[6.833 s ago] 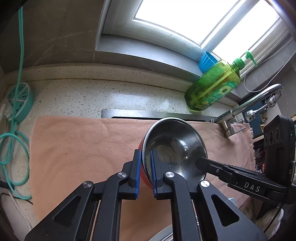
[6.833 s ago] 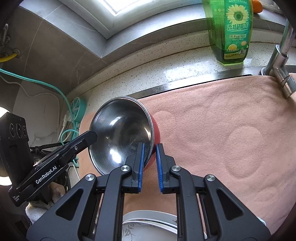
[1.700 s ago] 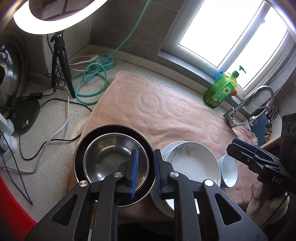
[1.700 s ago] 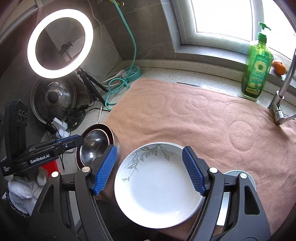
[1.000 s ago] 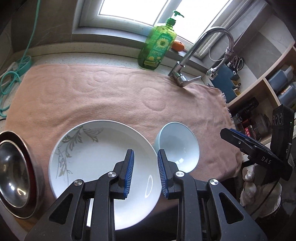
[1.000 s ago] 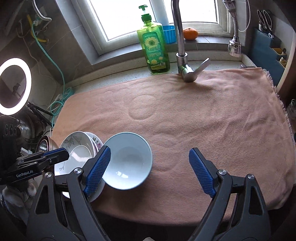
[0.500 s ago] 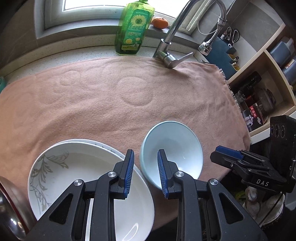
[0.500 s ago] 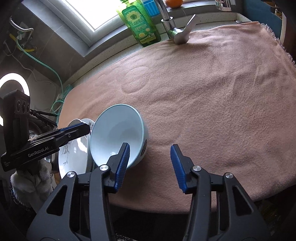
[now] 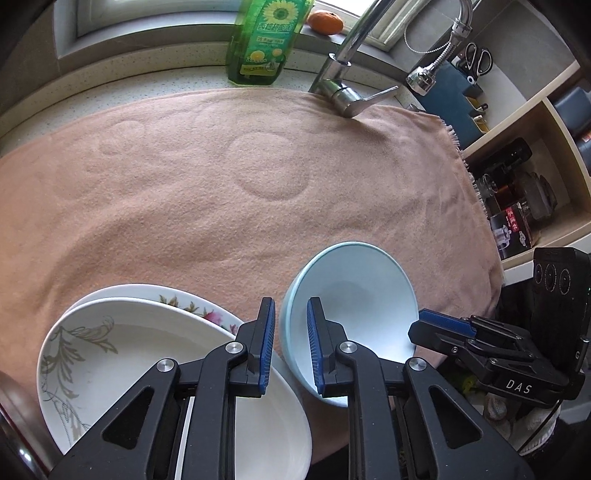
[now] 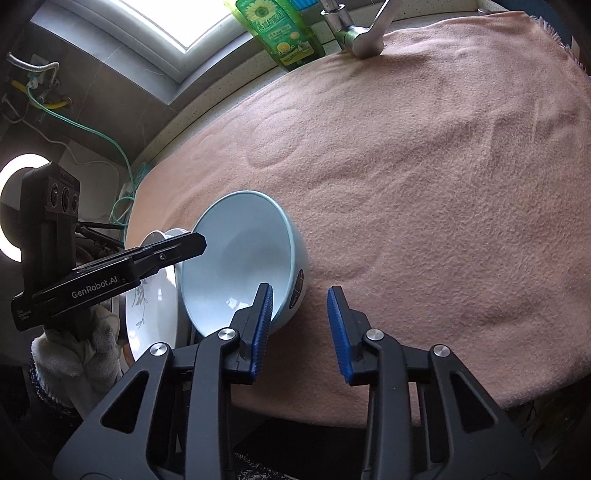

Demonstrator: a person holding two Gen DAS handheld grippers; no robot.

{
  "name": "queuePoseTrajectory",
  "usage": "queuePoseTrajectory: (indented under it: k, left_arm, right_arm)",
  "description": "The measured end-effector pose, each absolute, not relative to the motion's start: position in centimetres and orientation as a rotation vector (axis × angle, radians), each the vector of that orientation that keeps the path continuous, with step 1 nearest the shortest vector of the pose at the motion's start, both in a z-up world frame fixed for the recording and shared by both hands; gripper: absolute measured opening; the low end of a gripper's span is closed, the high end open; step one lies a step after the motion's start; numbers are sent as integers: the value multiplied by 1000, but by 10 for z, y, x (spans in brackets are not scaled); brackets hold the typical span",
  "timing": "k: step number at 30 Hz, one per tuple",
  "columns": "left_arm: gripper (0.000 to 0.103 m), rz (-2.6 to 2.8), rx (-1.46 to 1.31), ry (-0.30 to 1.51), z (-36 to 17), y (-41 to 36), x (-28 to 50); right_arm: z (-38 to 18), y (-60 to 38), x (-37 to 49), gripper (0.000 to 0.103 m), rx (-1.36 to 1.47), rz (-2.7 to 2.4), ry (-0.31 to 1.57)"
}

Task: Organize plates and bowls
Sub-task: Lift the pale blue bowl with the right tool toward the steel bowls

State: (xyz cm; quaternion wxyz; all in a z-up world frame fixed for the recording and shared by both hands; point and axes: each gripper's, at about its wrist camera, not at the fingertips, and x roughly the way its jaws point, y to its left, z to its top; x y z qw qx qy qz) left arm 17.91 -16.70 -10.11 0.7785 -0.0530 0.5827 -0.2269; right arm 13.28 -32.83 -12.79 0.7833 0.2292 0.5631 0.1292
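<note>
A light blue bowl [image 9: 354,291] stands tilted on the pink towel [image 9: 207,199] near its front edge. My left gripper [image 9: 290,339] is part open with its fingers either side of the bowl's left rim. My right gripper [image 10: 299,325] is open, its left finger at the bowl's [image 10: 243,258] near rim, the other outside on the towel. Two stacked white plates [image 9: 155,354] with leaf and flower prints lie left of the bowl.
A green soap bottle [image 9: 266,40], an orange [image 9: 325,21] and a tap [image 9: 347,92] stand at the back. Shelves with jars [image 9: 524,192] are at the right. A ring light [image 10: 14,214] and a green cable [image 10: 122,177] are at the far left.
Both grippers have moved in on the blue bowl from either side. The bowl has tipped up on its side. The right gripper has narrowed from wide open.
</note>
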Motion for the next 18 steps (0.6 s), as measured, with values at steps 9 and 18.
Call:
queuePoseTrajectory:
  k: [9, 18]
  left_arm:
    - [11, -492, -89, 1256, -103, -173, 177]
    - [11, -489, -117, 1239, -99, -172, 174]
  right_arm:
    - [-135, -318, 141, 17, 489, 293, 1246]
    - [-125, -320, 147, 17, 460, 268, 1237]
